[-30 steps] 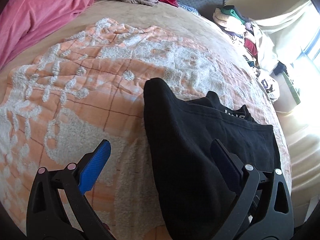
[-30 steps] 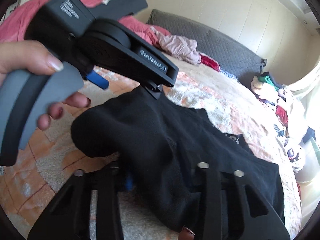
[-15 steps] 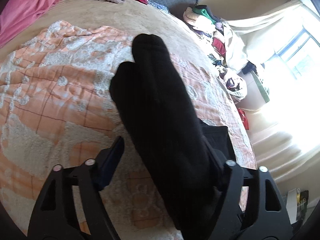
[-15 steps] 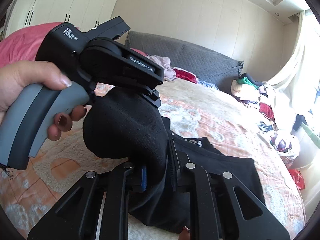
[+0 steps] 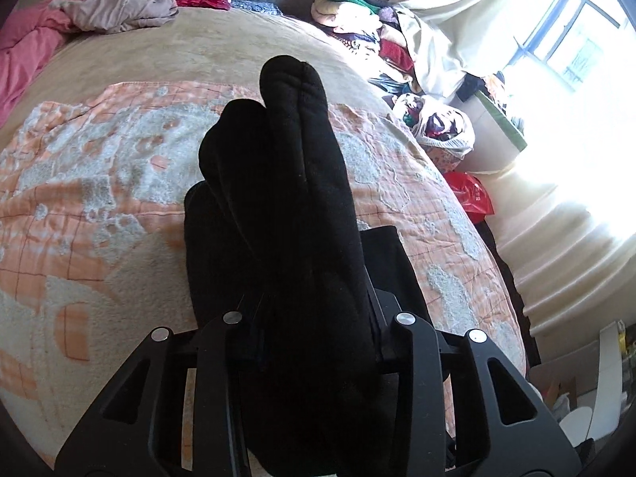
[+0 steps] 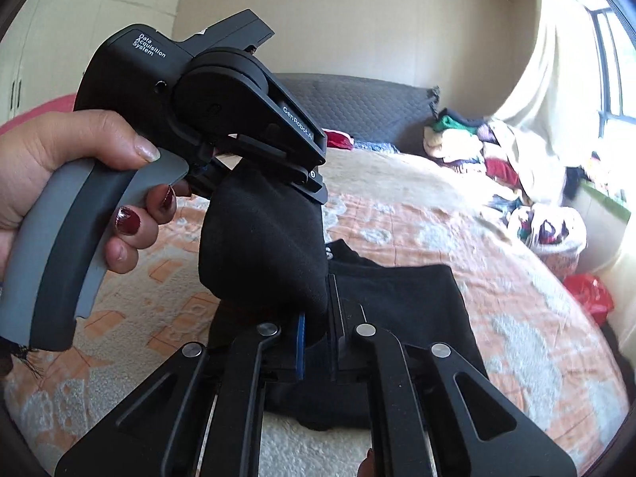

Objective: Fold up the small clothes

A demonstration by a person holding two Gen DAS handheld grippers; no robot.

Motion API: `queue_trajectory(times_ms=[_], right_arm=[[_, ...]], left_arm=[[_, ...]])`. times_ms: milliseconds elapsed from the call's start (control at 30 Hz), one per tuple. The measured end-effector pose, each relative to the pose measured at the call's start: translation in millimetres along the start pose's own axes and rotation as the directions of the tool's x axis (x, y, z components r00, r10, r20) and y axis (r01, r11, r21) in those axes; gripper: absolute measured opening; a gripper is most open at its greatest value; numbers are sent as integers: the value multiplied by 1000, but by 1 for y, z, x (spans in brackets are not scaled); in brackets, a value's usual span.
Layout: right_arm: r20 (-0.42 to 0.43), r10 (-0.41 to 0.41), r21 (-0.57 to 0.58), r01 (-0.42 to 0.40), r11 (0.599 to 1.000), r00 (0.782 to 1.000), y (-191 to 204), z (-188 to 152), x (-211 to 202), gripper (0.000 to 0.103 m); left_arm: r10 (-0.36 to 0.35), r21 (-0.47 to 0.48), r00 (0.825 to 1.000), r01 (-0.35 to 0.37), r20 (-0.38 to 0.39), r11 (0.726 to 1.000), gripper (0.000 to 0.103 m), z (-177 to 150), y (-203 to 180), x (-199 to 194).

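**Both jaws clamped on one black garment, lifted over the bed**

Left gripper [image 5: 314,342]: jaws closed on a thick bunched fold of the black garment [image 5: 278,206], cloth standing up past the fingers. Right gripper [image 6: 316,351]: jaws pinched on the same black garment [image 6: 266,250], blue pad edge visible against the cloth. Upper end raised between the two tools; lower part spread flat on the orange-and-white blanket [image 6: 497,278] covering the bed [image 5: 190,55]. Left hand [image 6: 75,167], red-polished nails, wrapped around the grey handle. Beyond: pink quilt [image 5: 24,51], clothes pile [image 6: 477,143], bright window [image 5: 572,43].
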State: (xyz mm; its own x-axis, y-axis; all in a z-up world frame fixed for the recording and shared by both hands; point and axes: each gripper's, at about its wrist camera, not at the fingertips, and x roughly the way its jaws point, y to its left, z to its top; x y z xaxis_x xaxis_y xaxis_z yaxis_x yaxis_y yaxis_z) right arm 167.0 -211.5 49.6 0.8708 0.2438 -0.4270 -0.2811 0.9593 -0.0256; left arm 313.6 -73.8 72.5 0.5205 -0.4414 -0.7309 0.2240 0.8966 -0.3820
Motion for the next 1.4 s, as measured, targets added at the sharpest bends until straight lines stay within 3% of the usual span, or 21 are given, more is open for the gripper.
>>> queue_trajectory(times_ms=[233,467,700,867,1000,1067,1100,1233,1300,1400], right_arm=[[-91,32,152,-18,988,995,-28,-7,10,7],[-207,103,357,-23,934,973,-60,-15,33,7],[-264,182,521,-19,853,947,-86,-25,43,7],[-250,266,651,-42,758,931,-98,-36,46,8],[-247,293,711,-33,703,924,-102,-41,47,16],[-252,297,723,-25,690,921,-102,-43,48,17],[-257,297,728,-18,686,920,-102,-44,48,19],[-264,305,747,-6,664,915,-110,-44,52,31],[-242,341,774,-31,633,909,-116,-44,54,47],[-228,371,768,-68,637,900,-120,-36,59,55]], left_arm=[[36,62,998,-32,-56,998,27,0,-23,32],[46,67,992,-38,-121,997,27,-5,-35,72],[53,75,988,-42,-148,996,27,-10,-50,95],[49,67,987,-39,-150,997,31,-12,-53,102],[21,48,991,-14,-136,999,39,-12,-55,101],[-47,23,990,50,-130,998,56,-12,-56,99],[-90,6,988,91,-128,996,59,-12,-56,97],[-140,-14,987,139,-76,990,60,-11,-51,77],[-142,-19,989,141,-46,990,60,-11,-42,65],[-75,-3,997,75,-5,997,60,-17,-24,47]])
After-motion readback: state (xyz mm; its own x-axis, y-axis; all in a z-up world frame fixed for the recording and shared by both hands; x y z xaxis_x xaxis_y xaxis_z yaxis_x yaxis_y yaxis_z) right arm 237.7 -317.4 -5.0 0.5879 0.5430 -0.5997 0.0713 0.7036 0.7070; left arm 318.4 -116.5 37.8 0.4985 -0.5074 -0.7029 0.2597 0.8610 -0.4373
